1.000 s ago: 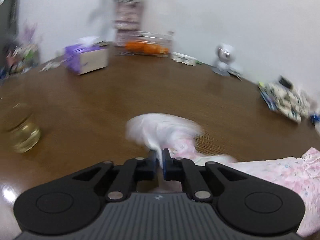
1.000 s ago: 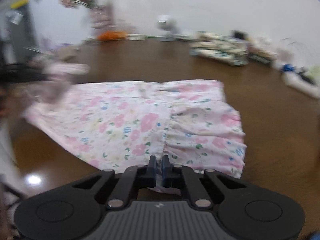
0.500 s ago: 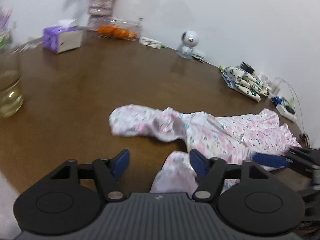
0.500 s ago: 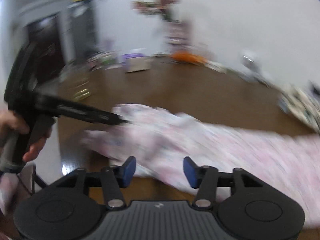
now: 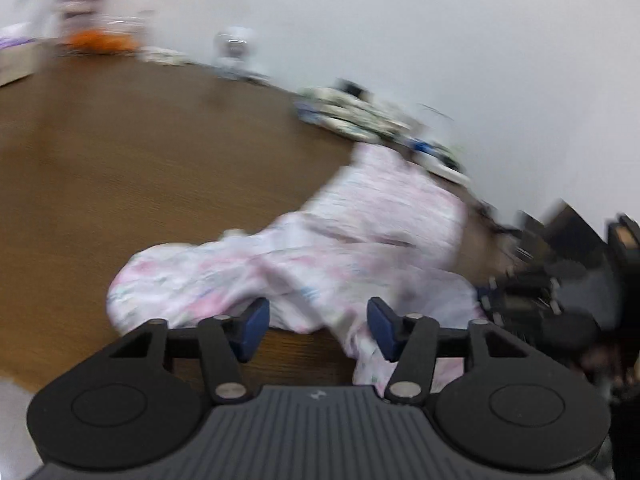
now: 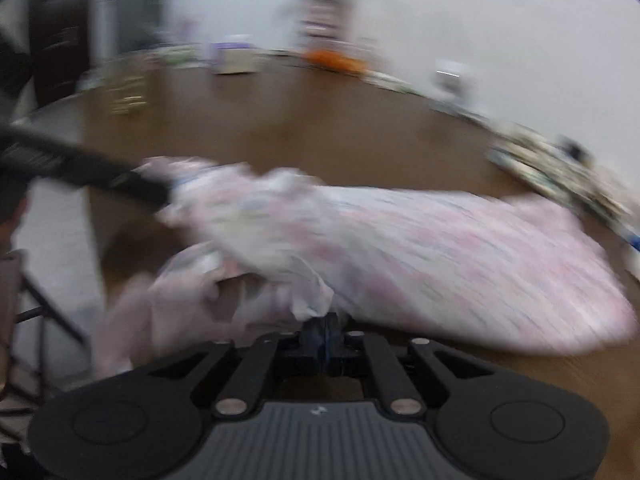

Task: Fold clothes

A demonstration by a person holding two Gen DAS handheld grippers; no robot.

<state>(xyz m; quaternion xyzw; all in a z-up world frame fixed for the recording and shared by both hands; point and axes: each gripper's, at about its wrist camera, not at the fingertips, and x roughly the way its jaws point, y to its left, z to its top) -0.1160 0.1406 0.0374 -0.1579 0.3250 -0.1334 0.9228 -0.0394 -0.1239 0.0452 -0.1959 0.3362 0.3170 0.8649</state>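
Roughly mid-table: pink floral garment point(image 5: 344, 248) lies crumpled on the brown wooden table point(image 5: 132, 160), both views motion-blurred

Left gripper point(image 5: 318, 330): jaws released, wide apart, blue pads point(image 5: 252, 330) showing, nothing between them. Garment's near hem sits just past the fingertips, and one fold droops over the table's near edge at 5 o'clock beside the right-hand pad. Garment runs from 9 o'clock out toward 2 o'clock

Right gripper point(image 6: 325, 330): jaws clenched on a bunched white-pink fold of the garment point(image 6: 400, 248) at 6 o'clock. Cloth fans away toward 3 o'clock; its right hem lies close to a patterned bundle point(image 6: 556, 168) at the table's far rim. Left gripper's black body enters this view from 9 o'clock, tip against the garment's left end

Open wood: broad bare stretch from 10 to 12 o'clock in the left view. Clutter keeps to the far rim by the wall: orange items point(image 5: 98, 40), a small white device point(image 5: 234, 50), a tissue box point(image 6: 236, 58)
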